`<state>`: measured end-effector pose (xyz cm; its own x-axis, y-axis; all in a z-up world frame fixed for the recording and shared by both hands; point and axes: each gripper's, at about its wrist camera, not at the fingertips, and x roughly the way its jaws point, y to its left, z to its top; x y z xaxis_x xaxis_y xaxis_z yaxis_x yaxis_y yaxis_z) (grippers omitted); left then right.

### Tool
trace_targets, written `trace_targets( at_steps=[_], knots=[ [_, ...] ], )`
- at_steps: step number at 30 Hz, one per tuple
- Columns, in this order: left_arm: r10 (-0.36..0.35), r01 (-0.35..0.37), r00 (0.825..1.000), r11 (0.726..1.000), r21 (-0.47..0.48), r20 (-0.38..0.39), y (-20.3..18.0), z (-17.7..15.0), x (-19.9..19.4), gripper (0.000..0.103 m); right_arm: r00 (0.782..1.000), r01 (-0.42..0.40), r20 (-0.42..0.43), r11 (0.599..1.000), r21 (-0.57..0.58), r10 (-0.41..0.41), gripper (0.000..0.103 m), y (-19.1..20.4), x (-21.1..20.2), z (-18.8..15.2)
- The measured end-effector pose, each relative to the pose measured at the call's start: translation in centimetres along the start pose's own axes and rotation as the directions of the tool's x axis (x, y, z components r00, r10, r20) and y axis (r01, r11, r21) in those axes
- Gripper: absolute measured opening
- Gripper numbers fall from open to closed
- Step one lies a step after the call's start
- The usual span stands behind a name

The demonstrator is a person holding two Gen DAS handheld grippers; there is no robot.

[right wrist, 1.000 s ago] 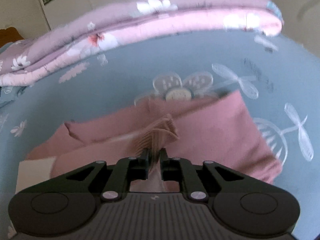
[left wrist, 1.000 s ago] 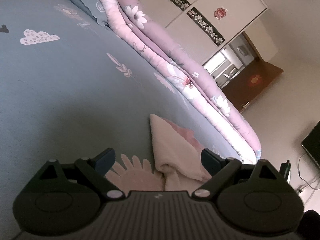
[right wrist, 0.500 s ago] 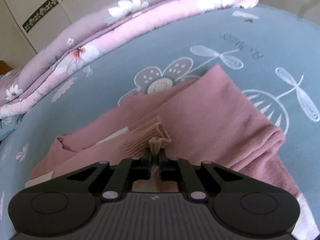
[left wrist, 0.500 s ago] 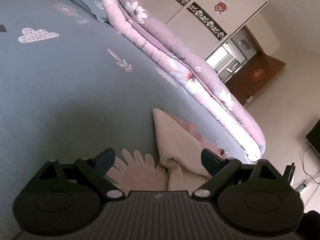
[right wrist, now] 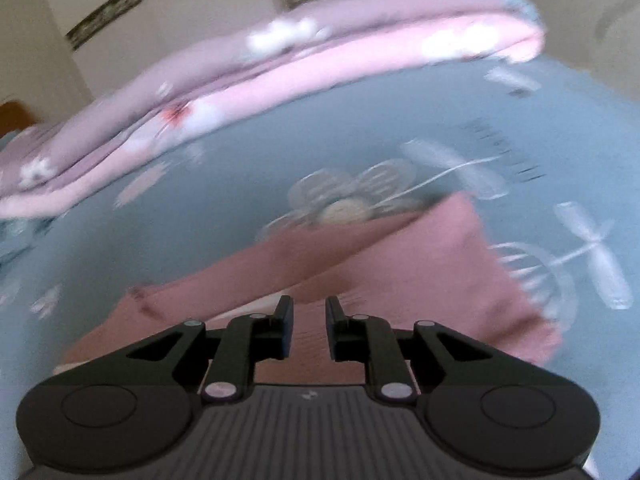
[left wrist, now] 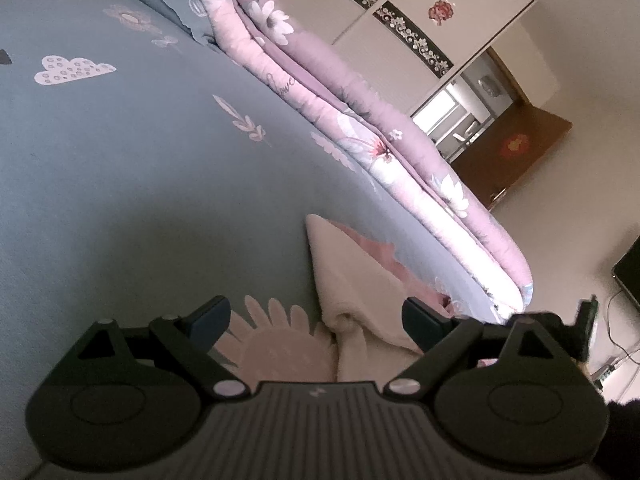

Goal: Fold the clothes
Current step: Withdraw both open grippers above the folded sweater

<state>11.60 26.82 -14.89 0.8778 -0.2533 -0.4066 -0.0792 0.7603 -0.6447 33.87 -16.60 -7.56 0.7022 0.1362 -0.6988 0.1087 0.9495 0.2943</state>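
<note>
Bed with blue-grey flower-printed sheet point(right wrist: 224, 236) carries all items. Folded pink-and-lilac floral quilt point(right wrist: 280, 76) lies along its far edge. Dusty-pink knit garment point(right wrist: 424, 280) lies flat on the sheet, near side — its cream inner face point(left wrist: 360, 280) turned up at one end. Left gripper point(left wrist: 316, 318): jaws wide apart, straddling the cream fold, not touching. Right gripper point(right wrist: 307, 326): jaws have just been opening — narrow gap, nothing pinched, above the garment.

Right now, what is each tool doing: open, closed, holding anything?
Left tool: open wide, holding nothing; cream cloth lies between its fingers.
Right tool: jaws just opened, no longer gripping the pink garment.
</note>
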Motion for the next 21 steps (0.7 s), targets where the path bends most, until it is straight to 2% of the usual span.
trace_targets(
  at_steps=[2, 3, 7, 10, 13, 15, 17, 19, 21],
  knots=[
    [0.003, -0.003, 1.000, 1.000, 0.009, -0.007, 0.0, -0.1, 0.1, 0.092, 0.999, -0.007, -0.051, 0.999, -0.035, 0.005, 0.020, 0.8, 1.8, -0.4],
    [0.004, -0.004, 1.000, 1.000, 0.011, -0.010, 0.0, -0.1, 0.1, 0.092, 0.998, 0.019, -0.063, 0.998, -0.053, -0.022, 0.020, 0.8, 2.6, -0.5],
    [0.011, -0.012, 1.000, 1.000, -0.003, -0.017, 0.4, -0.2, 0.3, 0.092, 0.995, 0.087, -0.042, 0.996, -0.028, -0.089, 0.017, -1.5, 2.8, -0.4],
    [0.008, -0.009, 1.000, 1.000, -0.006, -0.015, 0.4, -0.2, 0.3, 0.092, 0.995, 0.092, -0.030, 0.996, 0.014, -0.091, 0.016, -2.5, 1.9, 0.0],
    [0.003, -0.003, 1.000, 1.000, -0.003, -0.011, 0.3, -0.2, 0.3, 0.092, 0.997, 0.073, -0.005, 0.996, 0.043, -0.073, 0.023, -2.7, 0.8, 0.2],
    [0.000, 0.000, 1.000, 1.000, 0.001, -0.016, 0.2, -0.2, 0.4, 0.092, 1.000, 0.012, -0.021, 1.000, 0.019, -0.011, 0.024, -1.7, 0.2, -0.4],
    [0.002, -0.002, 1.000, 1.000, 0.005, -0.023, 0.2, -0.3, 0.5, 0.092, 0.998, -0.002, -0.059, 0.999, -0.049, -0.001, 0.024, -0.5, 0.9, -1.2],
    [0.004, -0.004, 1.000, 1.000, 0.007, -0.021, 0.2, -0.2, 0.4, 0.092, 0.996, 0.039, -0.072, 0.994, -0.103, -0.047, 0.025, 0.1, 2.0, -1.8],
    [0.002, -0.002, 1.000, 1.000, 0.000, -0.018, 0.3, -0.2, 0.4, 0.092, 0.995, 0.078, -0.053, 0.993, -0.089, -0.083, 0.025, -0.4, 2.9, -1.5]
  ],
)
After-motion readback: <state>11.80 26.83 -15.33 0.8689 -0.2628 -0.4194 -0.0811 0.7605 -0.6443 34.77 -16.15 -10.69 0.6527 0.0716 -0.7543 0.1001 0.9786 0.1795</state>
